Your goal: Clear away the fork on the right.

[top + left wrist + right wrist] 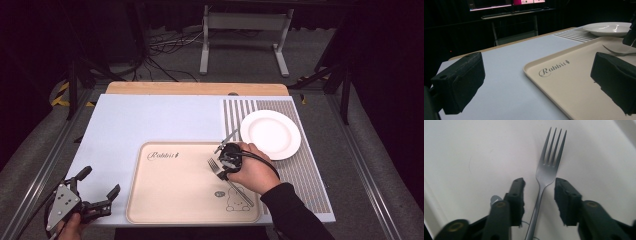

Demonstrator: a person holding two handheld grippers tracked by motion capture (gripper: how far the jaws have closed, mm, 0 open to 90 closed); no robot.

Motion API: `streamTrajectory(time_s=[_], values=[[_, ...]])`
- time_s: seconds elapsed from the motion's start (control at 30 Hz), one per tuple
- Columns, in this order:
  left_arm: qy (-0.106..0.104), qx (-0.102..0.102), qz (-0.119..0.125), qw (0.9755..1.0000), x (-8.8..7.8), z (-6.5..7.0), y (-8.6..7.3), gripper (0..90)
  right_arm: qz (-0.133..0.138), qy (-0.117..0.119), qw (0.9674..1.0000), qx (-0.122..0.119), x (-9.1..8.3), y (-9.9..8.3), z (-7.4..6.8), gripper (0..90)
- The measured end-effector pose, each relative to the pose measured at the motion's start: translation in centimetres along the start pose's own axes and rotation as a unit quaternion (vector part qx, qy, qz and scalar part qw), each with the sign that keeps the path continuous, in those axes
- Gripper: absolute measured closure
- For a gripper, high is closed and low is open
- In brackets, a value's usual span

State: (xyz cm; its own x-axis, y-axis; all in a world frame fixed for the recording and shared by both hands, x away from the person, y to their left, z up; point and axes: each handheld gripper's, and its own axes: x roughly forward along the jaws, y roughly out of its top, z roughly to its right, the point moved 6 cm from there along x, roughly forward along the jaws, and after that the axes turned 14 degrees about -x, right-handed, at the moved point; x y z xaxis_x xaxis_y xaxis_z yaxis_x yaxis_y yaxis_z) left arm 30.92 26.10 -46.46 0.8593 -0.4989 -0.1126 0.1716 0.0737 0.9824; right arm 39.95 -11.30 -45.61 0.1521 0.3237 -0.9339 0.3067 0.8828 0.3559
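Observation:
A metal fork (215, 165) lies on the beige tray (170, 200), tines toward the far left, near the tray's right side. My right gripper (224, 172), held in a hand, points down over the fork's neck. In the right gripper view the fork (549, 167) runs between the two jaws with a gap on each side, so the right gripper (539, 183) is open and not gripping. My left gripper (101, 181) stands open and empty at the table's near left corner, left of the tray. The left gripper view looks across the tray (564, 85) toward the fork (616, 52).
A white plate (270, 134) sits on a striped mat (310, 165) at the right, just beyond the right hand. The pale table cover (150, 120) spreads to the left and far side. A desk frame (245, 30) stands beyond the table.

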Motion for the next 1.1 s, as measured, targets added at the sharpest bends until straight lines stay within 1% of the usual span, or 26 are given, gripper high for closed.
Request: streamTrajectory(time_s=[0.03, 0.07, 0.1, 0.17, 0.2, 0.23, 0.3, 0.47, 0.73, 0.97, 1.1], values=[[0.000, 0.000, 0.000, 1.0000, 0.0, 0.0, 0.0, 0.0, 0.004, -0.004, 1.0000, -0.003, -0.1, 0.1, -0.1, 73.9], [0.001, 0.000, 0.000, 1.0000, 0.0, 0.0, 0.0, 0.0, 0.017, -0.012, 0.9998, -0.005, -0.1, 0.2, -0.2, 80.8], [0.001, 0.000, 0.000, 1.0000, 0.0, 0.0, 0.0, 0.0, 0.017, -0.012, 0.9998, -0.005, -0.1, 0.2, -0.2, 80.8], [0.000, 0.000, 0.000, 1.0000, 0.0, 0.0, 0.0, 0.0, 0.029, -0.013, 0.9994, -0.011, 0.1, 0.2, -0.4, 84.3], [0.000, 0.000, -0.001, 1.0000, 0.0, 0.0, 0.0, 0.0, 0.040, -0.015, 0.9989, -0.019, 0.4, 0.2, -0.6, 87.3], [0.000, 0.000, -0.001, 1.0000, 0.0, 0.0, 0.0, 0.0, 0.042, -0.015, 0.9987, -0.023, 0.5, 0.2, -0.7, 88.3], [-0.001, 0.001, -0.001, 1.0000, 0.0, 0.0, 0.0, 0.0, 0.047, -0.015, 0.9985, -0.022, 0.8, 0.2, -0.8, 89.2], [0.000, 0.000, -0.001, 1.0000, 0.0, 0.0, 0.0, 0.0, 0.050, -0.016, 0.9984, -0.019, 1.4, 0.0, -0.8, 90.0], [0.000, 0.000, -0.001, 1.0000, 0.0, 0.0, 0.0, 0.0, 0.040, -0.012, 0.9990, -0.018, 2.3, -0.4, -0.7, 90.0], [-0.001, 0.000, -0.001, 1.0000, 0.0, 0.0, 0.0, 0.0, 0.038, -0.013, 0.9989, -0.023, 2.5, -0.5, -0.6, 90.0], [0.000, 0.001, -0.001, 1.0000, 0.0, 0.0, 0.0, 0.0, 0.035, -0.020, 0.9989, -0.023, 2.5, -0.5, -0.4, 90.0]])
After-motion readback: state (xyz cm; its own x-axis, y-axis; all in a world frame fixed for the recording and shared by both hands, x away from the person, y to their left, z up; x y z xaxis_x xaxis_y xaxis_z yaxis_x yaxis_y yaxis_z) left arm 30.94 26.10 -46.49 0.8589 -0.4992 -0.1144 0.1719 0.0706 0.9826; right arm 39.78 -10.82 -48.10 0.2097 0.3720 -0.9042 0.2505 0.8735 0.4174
